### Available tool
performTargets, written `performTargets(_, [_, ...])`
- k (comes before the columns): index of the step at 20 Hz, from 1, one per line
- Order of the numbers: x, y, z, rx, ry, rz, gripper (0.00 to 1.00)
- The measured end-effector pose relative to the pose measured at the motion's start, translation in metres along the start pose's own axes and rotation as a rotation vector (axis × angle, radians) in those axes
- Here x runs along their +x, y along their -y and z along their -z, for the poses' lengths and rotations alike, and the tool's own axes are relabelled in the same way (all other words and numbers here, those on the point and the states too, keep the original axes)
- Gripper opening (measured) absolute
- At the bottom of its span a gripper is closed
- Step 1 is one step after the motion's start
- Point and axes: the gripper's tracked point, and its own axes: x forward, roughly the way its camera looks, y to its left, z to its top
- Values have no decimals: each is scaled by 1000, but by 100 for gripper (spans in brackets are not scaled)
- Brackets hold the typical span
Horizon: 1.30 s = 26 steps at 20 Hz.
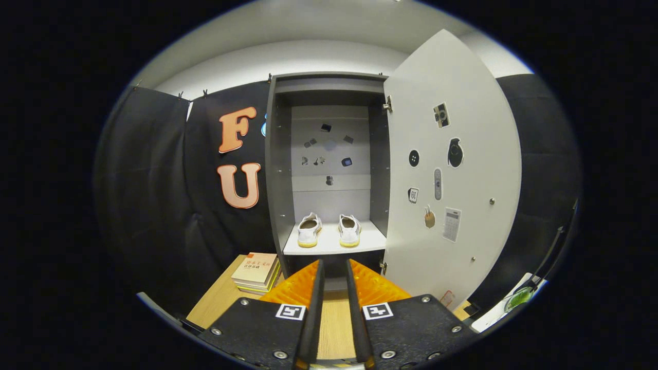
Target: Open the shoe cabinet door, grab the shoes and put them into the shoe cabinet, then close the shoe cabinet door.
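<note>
A tall grey shoe cabinet (280, 169) stands open against the booth's black cloth wall, its white door (452, 169) swung wide to the right, at about three o'clock from the opening. On the white lower shelf (334, 245) sits a pair of white low-top shoes with pale yellow soles (329, 229), side by side, a small gap between them, heels toward the camera. Small stickers (326, 151) dot the pale back panel above the pair, and more stickers, a camera and a calculator among them, mark the inner face of the door. The gripper (334, 267) hangs just ahead of the shelf's front edge, at six o'clock from the shoes, its two fingers (300, 288) parted by a narrow gap and gripping nothing. Below them runs a light wooden tabletop (334, 324). A stack of books with a tan cover on top (256, 271) lies on that table at about nine o'clock from the fingertips, just beside the cabinet's left wall.
</note>
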Motion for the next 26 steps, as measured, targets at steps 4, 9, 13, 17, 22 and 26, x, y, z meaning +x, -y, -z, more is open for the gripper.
performTargets(4, [-21, 5, 3, -25, -4, -1, 57])
performTargets(9, [-42, 27, 5, -15, 4, 12, 71])
performTargets(13, [-59, 75, 11, 16, 4, 48, 75])
performTargets(17, [-80, 140, 21, 50, 7, 108, 78])
performTargets(22, [-74, 214, 38, 80, -10, 159, 81])
performTargets(26, [-56, 259, 47, 121, -9, 155, 83])
